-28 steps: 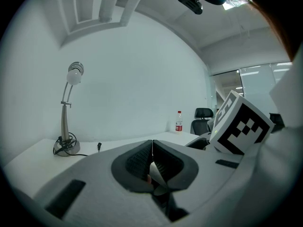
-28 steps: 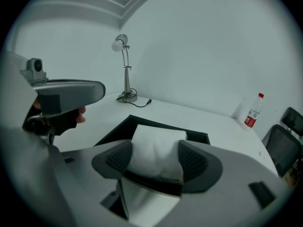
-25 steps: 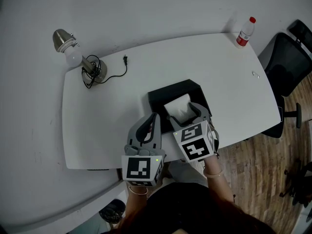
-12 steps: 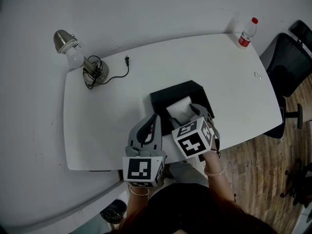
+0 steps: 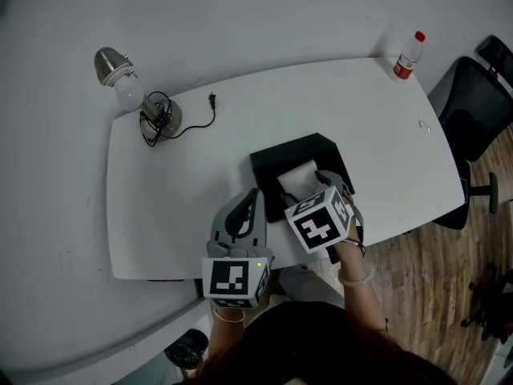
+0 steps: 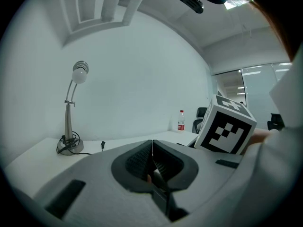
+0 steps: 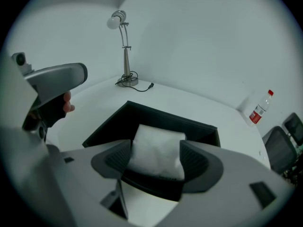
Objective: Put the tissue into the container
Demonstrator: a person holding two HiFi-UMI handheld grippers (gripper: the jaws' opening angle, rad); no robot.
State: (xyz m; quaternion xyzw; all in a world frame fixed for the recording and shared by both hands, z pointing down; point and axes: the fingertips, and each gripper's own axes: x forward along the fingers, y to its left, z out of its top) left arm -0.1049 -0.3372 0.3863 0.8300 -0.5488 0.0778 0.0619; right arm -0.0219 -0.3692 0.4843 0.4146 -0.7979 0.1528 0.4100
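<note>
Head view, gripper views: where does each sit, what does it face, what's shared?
Head view: on the person's head, facing steeply down at the table; shows left gripper, right gripper.
Left gripper view: on the left gripper, along its shut jaws toward lamp and bottle; right gripper shows at right.
Right gripper view: on the right gripper, down past the tissue in its jaws into the container; left gripper shows.
Shared: both gripper views show lamp and bottle.
</note>
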